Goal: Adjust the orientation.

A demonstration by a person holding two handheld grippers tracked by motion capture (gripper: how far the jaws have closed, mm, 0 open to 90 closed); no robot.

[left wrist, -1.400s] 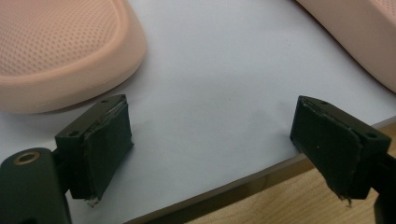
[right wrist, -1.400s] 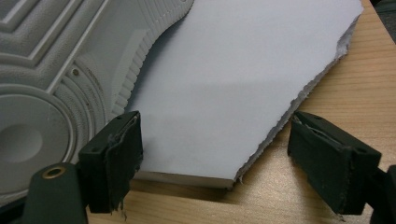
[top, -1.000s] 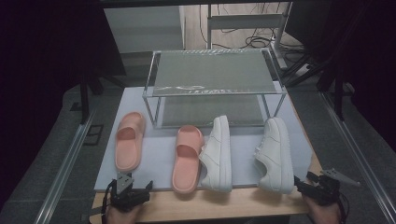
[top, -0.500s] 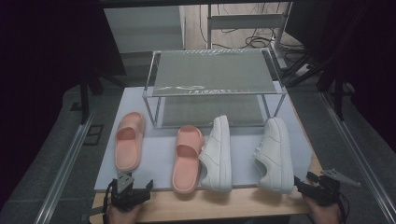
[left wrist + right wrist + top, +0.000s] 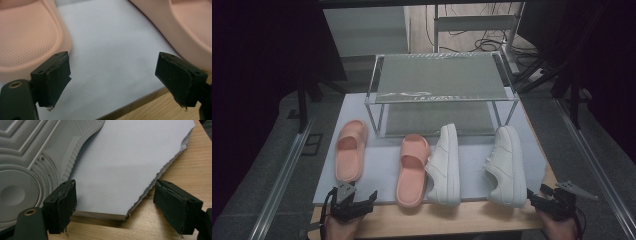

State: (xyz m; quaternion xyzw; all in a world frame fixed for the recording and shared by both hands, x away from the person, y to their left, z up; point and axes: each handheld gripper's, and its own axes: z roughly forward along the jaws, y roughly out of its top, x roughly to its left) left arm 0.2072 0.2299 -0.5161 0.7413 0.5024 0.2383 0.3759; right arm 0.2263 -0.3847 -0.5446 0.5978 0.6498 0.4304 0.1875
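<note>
Two pink slides lie on a pale board [image 5: 382,165]: the left slide [image 5: 350,149] and the right slide [image 5: 412,167]. Beside them two white sneakers rest on their sides, one in the middle [image 5: 445,162] and one at the right [image 5: 506,164]. My left gripper [image 5: 354,204] hovers open at the board's front edge between the slides; the left gripper view shows the left slide [image 5: 27,37] and the right slide [image 5: 185,22] past its jaws. My right gripper [image 5: 544,202] stands open by the board's front right corner, the right sneaker's sole [image 5: 32,157] close at its left.
A two-tier rack with mesh shelves [image 5: 439,80] stands at the back of the board. The wooden table edge [image 5: 452,220] runs along the front. Metal rails [image 5: 282,175] flank both sides, with cables on the floor behind.
</note>
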